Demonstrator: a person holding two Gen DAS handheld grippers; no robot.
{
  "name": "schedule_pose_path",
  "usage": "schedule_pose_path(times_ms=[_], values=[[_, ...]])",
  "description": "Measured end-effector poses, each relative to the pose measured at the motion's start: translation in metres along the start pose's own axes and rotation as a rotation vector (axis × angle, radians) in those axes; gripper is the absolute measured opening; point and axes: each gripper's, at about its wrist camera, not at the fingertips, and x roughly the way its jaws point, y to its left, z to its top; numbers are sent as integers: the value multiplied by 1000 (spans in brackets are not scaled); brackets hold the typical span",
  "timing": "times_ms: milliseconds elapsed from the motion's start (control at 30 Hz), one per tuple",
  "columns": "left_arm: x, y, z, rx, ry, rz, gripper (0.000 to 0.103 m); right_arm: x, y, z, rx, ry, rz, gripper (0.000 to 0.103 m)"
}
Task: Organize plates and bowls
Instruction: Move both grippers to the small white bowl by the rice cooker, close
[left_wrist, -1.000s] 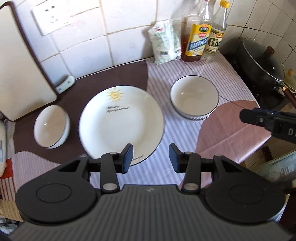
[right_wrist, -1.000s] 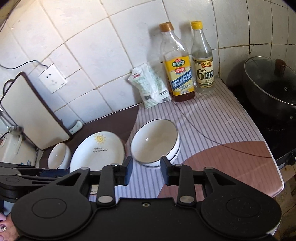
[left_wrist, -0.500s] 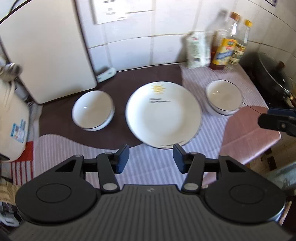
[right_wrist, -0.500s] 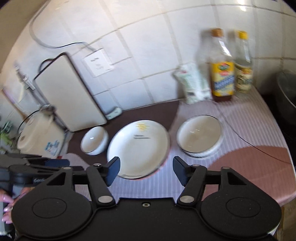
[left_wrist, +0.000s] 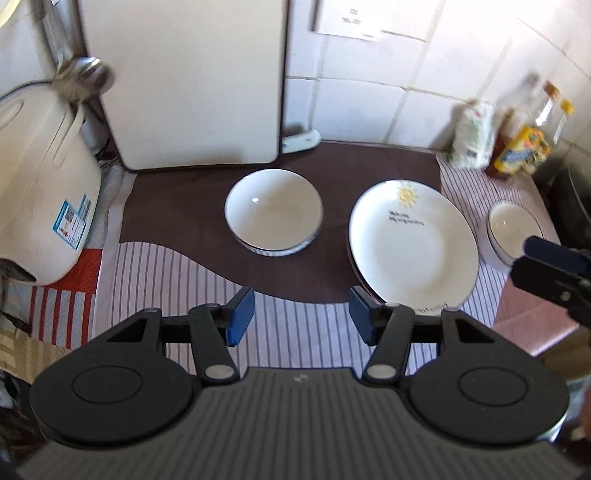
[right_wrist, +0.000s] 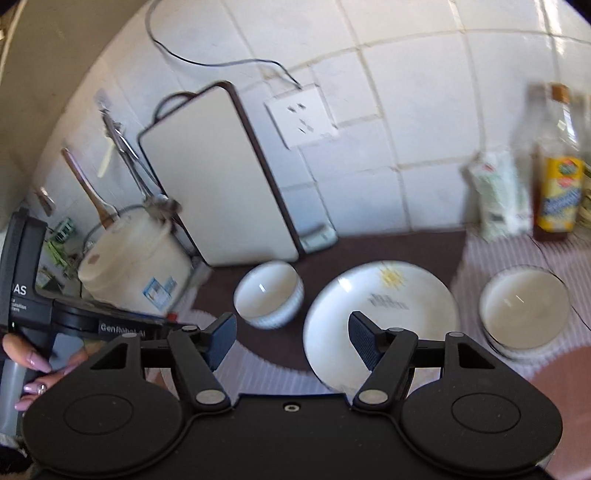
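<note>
Left wrist: small bowl (left_wrist: 273, 210), plate (left_wrist: 413, 243), right bowl (left_wrist: 513, 230) hold nothing.

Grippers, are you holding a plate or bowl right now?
No. The left gripper and right gripper both have open jaws with nothing between them.

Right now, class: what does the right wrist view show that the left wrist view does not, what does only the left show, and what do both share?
Only the right wrist view shows the wall socket with its cable, hanging utensils, and the person's hand gripping the left gripper's handle. Only the left wrist view shows the red striped cloth and the right gripper from outside. Both show the sun plate, left bowl, right bowl, rice cooker and cutting board.
</note>
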Motion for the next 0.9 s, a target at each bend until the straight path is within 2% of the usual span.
schedule_pose_path(times_ms=[167, 367, 500, 667, 767, 833, 900], values=[[7, 40, 4, -99, -32, -34, 57, 41, 16, -1, -66, -55, 21, 72], [32, 79, 20, -259, -132, -40, 58, 100, 19, -11, -75, -61, 24, 72], [63, 88, 29, -275, -143, -41, 58, 141, 19, -23, -58, -62, -11, 71], [111, 93, 31, -263, -143, -19, 56, 179, 12, -28, -20, 6, 7, 67], [136, 100, 33, -325, -159, 2, 56, 195, 11, -26, -28, 13, 3, 67], [150, 105, 35, -370, -144, -2, 56, 205, 13, -23, -38, 19, 1, 62], [159, 104, 35, -367, -126, 10, 54, 216, 16, -19, -55, 35, -2, 55]])
